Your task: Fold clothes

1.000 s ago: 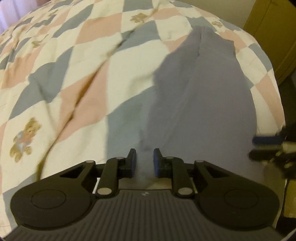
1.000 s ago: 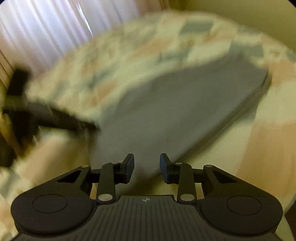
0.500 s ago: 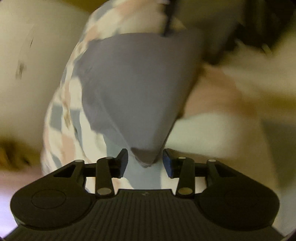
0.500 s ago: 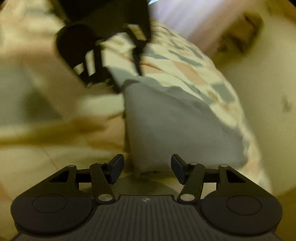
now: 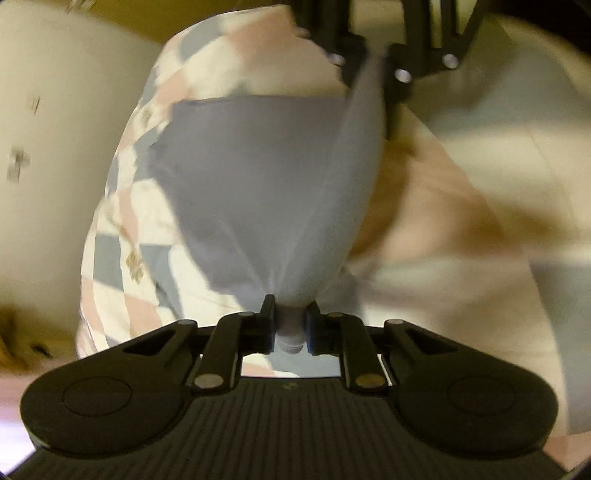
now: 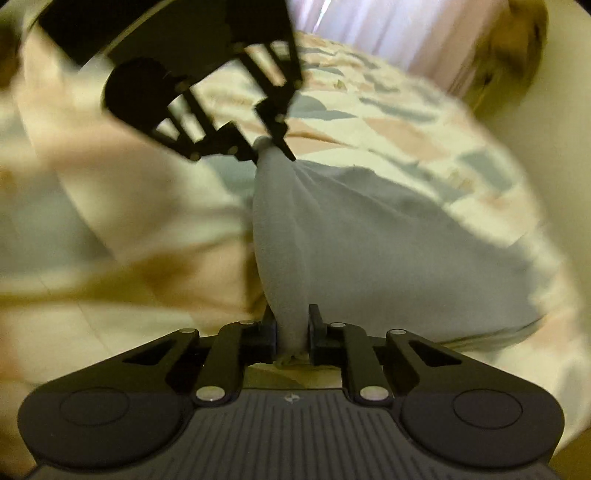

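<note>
A grey garment lies on a bed with a checked quilt. My left gripper is shut on one bunched corner of the garment. My right gripper is shut on another corner of the garment. The edge between the two corners is lifted and stretched. The right gripper shows at the top of the left wrist view. The left gripper shows at the upper left of the right wrist view, clamped on the cloth.
The quilt has pink, grey and cream diamonds. A pale wall stands beyond the bed's far edge. Curtains hang at the back in the right wrist view. The bed's near side is blurred.
Both grippers have closed on corners of the grey garment, which lay between their open fingers half a second ago. The edge between them is now lifted and taut.
</note>
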### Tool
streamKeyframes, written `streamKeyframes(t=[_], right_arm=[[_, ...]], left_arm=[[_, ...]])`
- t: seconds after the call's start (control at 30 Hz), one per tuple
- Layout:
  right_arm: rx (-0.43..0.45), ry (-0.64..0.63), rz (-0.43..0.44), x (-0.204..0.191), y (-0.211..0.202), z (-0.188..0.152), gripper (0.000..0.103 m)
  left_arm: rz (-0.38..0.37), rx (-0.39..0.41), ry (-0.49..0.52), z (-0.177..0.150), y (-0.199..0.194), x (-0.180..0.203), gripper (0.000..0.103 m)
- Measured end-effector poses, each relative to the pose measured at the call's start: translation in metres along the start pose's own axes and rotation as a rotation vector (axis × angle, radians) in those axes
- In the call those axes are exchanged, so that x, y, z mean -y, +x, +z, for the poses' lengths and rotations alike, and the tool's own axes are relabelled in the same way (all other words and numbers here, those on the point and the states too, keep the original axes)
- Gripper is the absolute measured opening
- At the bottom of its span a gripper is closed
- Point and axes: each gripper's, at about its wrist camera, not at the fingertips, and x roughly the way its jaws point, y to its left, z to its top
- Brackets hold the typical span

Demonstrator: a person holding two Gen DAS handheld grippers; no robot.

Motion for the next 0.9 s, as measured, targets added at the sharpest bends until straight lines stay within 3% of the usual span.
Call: streamKeyframes(t=[0.1, 0.2, 0.3, 0.37, 0.43, 0.5, 0.6, 0.67, 0.77, 0.9], right_arm=[[0.024, 0.238, 0.264, 0.079, -0.021, 0.005, 0.013], [0.042, 0.434, 0.419, 0.160, -0.028, -0.005, 0.013], [0.040, 0.537, 0.433, 0.243, -0.020, -0.018, 0.013], [0.032, 0.586, 0.418, 0.296, -0.009, -0.028, 0.013], [0.016, 0.611, 0.383, 0.337, 0.009, -0.037, 0.013], [-0.004, 0.617, 0.360, 0.371, 0.033, -0.047, 0.013], [-0.063, 0.685, 0.397, 0.400, 0.069, -0.063, 0.013], [-0.054, 0.656, 0.412, 0.395, 0.069, -0.063, 0.013], [0.034, 0.529, 0.381, 0.380, 0.046, -0.049, 0.012], [0.172, 0.439, 0.357, 0.388, 0.021, -0.030, 0.012]], left_arm=[[-0.027, -0.019, -0.109, 0.025, -0.003, -0.054, 0.014], [-0.007, -0.023, -0.261, 0.052, 0.007, -0.114, 0.015], [0.037, -0.010, -0.468, 0.079, 0.036, -0.174, 0.021], [0.088, -0.022, -0.612, 0.090, 0.060, -0.207, 0.031], [0.099, -0.029, -0.804, 0.090, 0.090, -0.240, 0.030], [0.031, -0.027, -0.988, 0.081, 0.114, -0.254, 0.030], [-0.119, -0.045, -1.244, 0.065, 0.154, -0.261, 0.032], [-0.172, -0.072, -1.338, 0.060, 0.171, -0.258, 0.032], [-0.163, -0.108, -1.398, 0.060, 0.176, -0.254, 0.028], [-0.027, -0.087, -1.455, 0.063, 0.142, -0.250, 0.028]])
